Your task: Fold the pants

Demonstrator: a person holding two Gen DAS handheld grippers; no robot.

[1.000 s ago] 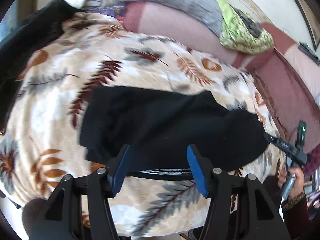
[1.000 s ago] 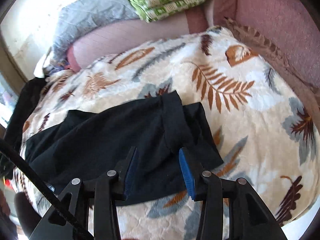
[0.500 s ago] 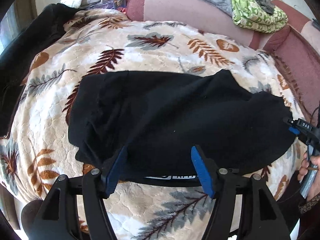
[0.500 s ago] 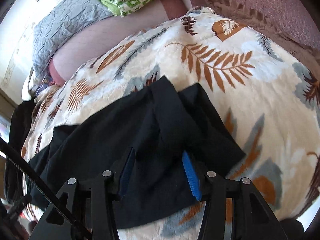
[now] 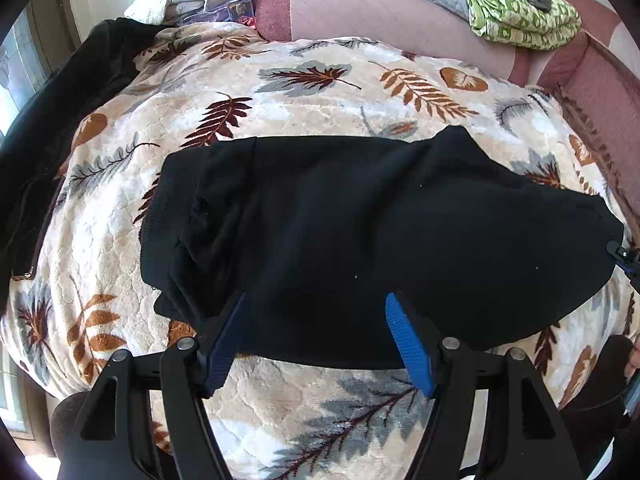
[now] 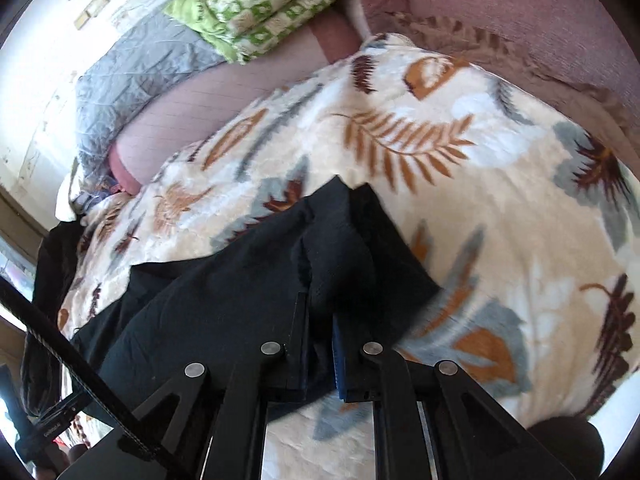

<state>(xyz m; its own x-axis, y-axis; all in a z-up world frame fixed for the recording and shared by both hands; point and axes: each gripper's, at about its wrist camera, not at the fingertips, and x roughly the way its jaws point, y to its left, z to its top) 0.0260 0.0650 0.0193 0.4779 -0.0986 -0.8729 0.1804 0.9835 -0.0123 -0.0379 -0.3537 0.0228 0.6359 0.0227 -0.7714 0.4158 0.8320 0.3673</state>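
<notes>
Fingers of the right gripper (image 6: 320,344) had just closed, pinching a bunched end of the black pants (image 5: 360,240); the left gripper (image 5: 316,336) had been opening and straddled their near edge, gripping nothing. Lifting one-sided could drag the stack askew. The pants lay part-folded and rumpled on the leaf-print blanket (image 5: 320,92).

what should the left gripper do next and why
Probably close the left gripper on the near edge of the black pants: its jaws, just opening, stand open astride that edge, while the right gripper has just clamped a fold of the cloth at the other end.
</notes>
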